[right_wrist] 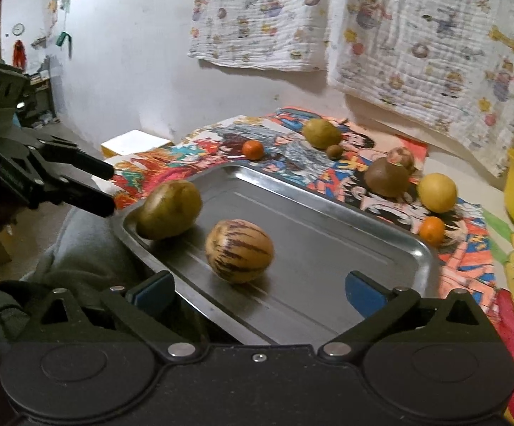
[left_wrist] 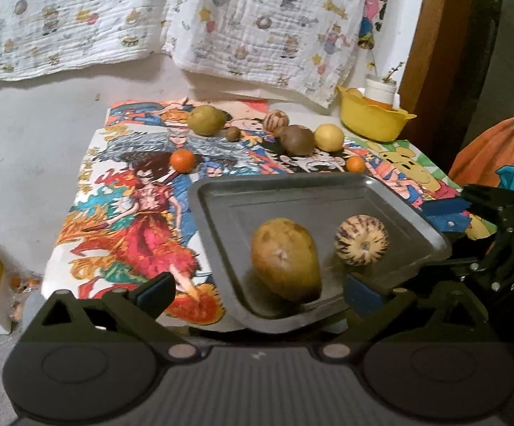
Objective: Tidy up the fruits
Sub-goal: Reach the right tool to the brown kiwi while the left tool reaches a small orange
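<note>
Left gripper [left_wrist: 257, 293]: jaws spread wide, blue pads apart, nothing between them; it hangs over the near edge of the metal tray [left_wrist: 391, 191]. Right gripper [right_wrist: 257, 293]: jaws likewise spread wide, empty, above the tray's near edge as its own camera sees it; in the left wrist view it shows at the tray's right edge, clear of the fruit. Inside the tray: a brownish-green pear [left_wrist: 285, 259] lying on its side close to the near rim, and a striped cream-and-purple melon [left_wrist: 361, 239] just beside it, the two apart, not touching. In the right wrist view the pear [right_wrist: 170, 209] leans against the tray's wall at a corner and the striped melon [right_wrist: 239, 250] sits nearer the middle of the tray floor. The tray rests on a cartoon-print cloth [left_wrist: 129, 234] covering the table. Loose fruit on the cloth beyond the tray's far edge: two small oranges, one [left_wrist: 182, 160] off the far left corner and one [left_wrist: 355, 164] off the far right; further back a green pear [left_wrist: 206, 120], a small kiwi [left_wrist: 233, 133], a second striped melon [left_wrist: 275, 120], a brown round fruit [left_wrist: 296, 140] and a yellow lemon [left_wrist: 329, 137]. A yellow bowl [left_wrist: 374, 119] stands at the table's far right corner. Printed fabric [left_wrist: 257, 21] hangs on the wall behind.
</note>
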`<action>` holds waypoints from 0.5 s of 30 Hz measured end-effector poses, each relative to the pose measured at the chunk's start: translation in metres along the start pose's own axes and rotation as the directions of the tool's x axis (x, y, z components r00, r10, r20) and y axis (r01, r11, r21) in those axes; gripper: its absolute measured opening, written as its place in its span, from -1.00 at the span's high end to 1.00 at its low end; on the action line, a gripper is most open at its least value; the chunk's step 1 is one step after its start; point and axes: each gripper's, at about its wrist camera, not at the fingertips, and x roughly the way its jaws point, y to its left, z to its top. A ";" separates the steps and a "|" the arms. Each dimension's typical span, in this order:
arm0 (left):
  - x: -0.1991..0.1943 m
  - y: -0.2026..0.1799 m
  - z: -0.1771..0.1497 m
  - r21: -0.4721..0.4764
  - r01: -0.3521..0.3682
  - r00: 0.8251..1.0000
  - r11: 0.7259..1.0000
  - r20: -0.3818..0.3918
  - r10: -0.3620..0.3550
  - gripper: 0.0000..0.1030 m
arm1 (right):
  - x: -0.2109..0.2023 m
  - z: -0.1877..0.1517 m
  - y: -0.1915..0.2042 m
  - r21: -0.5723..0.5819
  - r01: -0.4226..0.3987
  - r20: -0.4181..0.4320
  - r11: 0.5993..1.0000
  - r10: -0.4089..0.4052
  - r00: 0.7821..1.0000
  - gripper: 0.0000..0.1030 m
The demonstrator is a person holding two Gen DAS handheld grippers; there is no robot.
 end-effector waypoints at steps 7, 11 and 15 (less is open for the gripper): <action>-0.007 0.019 0.008 -0.017 -0.052 0.999 0.999 0.001 0.052 -0.99 | -0.003 0.005 -0.016 0.013 0.059 0.003 0.998 -0.059 0.998 -0.99; -0.007 0.032 0.018 -0.044 -0.075 0.997 0.996 0.012 0.075 -0.99 | 0.002 0.014 -0.027 0.026 0.075 0.012 0.997 -0.076 0.997 -0.99; 0.002 0.045 0.034 -0.086 -0.105 0.994 0.991 0.026 0.107 -0.99 | 0.015 0.024 -0.039 0.054 0.087 0.019 0.995 -0.088 0.996 -0.99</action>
